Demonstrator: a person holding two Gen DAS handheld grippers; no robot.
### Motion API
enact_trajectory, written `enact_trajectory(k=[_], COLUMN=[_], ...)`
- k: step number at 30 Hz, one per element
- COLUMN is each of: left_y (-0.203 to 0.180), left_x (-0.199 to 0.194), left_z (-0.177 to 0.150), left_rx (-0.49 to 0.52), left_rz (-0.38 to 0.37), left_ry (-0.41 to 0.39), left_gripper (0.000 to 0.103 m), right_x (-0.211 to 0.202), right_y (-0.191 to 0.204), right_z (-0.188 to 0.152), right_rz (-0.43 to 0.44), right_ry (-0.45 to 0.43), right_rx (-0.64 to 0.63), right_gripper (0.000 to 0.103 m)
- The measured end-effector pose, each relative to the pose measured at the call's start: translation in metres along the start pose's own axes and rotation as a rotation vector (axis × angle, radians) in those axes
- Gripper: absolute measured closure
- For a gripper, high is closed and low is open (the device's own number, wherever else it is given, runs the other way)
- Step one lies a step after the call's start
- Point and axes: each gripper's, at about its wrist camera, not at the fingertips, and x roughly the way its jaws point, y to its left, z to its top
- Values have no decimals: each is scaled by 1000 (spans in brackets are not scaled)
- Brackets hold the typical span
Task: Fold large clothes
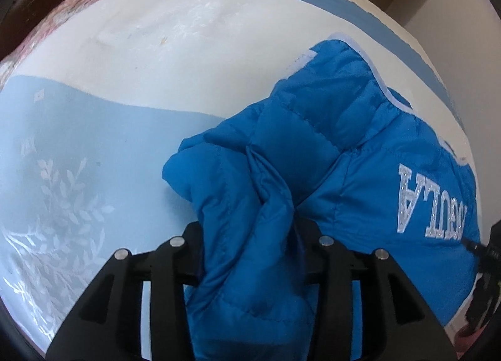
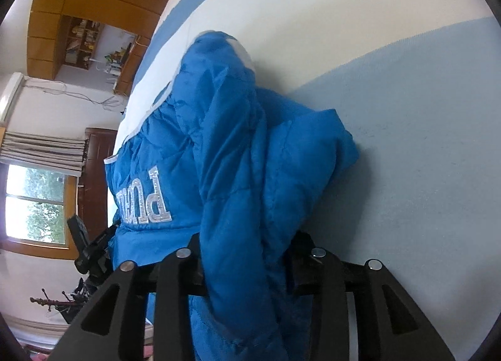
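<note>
nearest, the left tool (image 1: 250, 254) and right tool (image 2: 250, 260) each have a bunched fold of the blue puffer jacket (image 1: 328, 148) between part-open jaws; whether the pads grip it i cannot tell. beyond, the jacket lies doubled on the bed (image 1: 94, 141), partly folded, needing smoothing and another fold.

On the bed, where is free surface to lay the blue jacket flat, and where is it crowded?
Free: the white band and the pale blue leaf-patterned band of the bed cover, to the picture's left of the blue jacket. Crowded: the bed's right edge, where the jacket bunches between the left gripper and right gripper.
</note>
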Motion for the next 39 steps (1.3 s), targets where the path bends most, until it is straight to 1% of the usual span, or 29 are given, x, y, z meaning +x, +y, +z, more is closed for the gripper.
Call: enact_trajectory(k=[2,4,5,6,8,10,12,14,15,17,18,20,21,23,24,27,30,33,37,39], left_y=[-3,-2,-2,-2,1,4,-1,-14,-21,-38,-46,-62,-69,-81,-84,-90,-93,-89,-88,-89], left_x=[-3,-12,-17,-24,-42,-64,-82,-102,-109,-115,-115,-111,-108,-101,-97,-83,-72,-60,-52,-49], left_z=[-1,2,-1,-1,-1,-3,-6,-15,-19,-25,-30,-35,-45,-50,-54,-61,-66,-71,-76,-78], left_rx=[-7,-6,-5,-4,-4,3,19,60,80,108,119,141,167,201,215,223,232,225,230,232], left_rz=[2,12,16,21,32,53,82,119,124,103,88,71,64,64,68,40,58,57,63,69], left_ry=[5,18,18,15,-2,-39,-74,-118,-134,-136,-131,-125,-124,-119,-114,-79,-60,-35,-30,-30], left_gripper=[62,62,61,60,60,59,59,59,59,59,59,59,59,59,59,59,59,59,58,58], right_x=[-3,-14,-22,-28,-46,-60,-73,-74,-73,-63,-56,-48,-41,-35,-31,-22,-17,-11,3,7], right_y=[1,7,16,28,44,56,73,88,95,112,119,124,126,123,121,121,119,116,107,102], right_z=[0,-4,-7,-9,-18,-26,-38,-48,-52,-62,-67,-75,-77,-80,-81,-86,-88,-89,-88,-87], right_rz=[-21,-100,-160,-198,-300,-363,-414,-430,-428,-441,-463,-479,-482,-464,-465,-483,-490,-501,-509,-495], right_ry=[0,-15,-38,-56,-96,-129,-172,-182,-182,-176,-176,-180,-176,-168,-164,-157,-150,-139,-110,-107], right_rx=[-12,-45,-84,-113,-172,-190,-237,-283,-300,-346,-371,-414,-426,-433,-430,-432,-430,-434,-431,-415], right_gripper=[65,54,49,49,49,49,49,52,54,59,62,68,69,71,72,73,73,73,73,73])
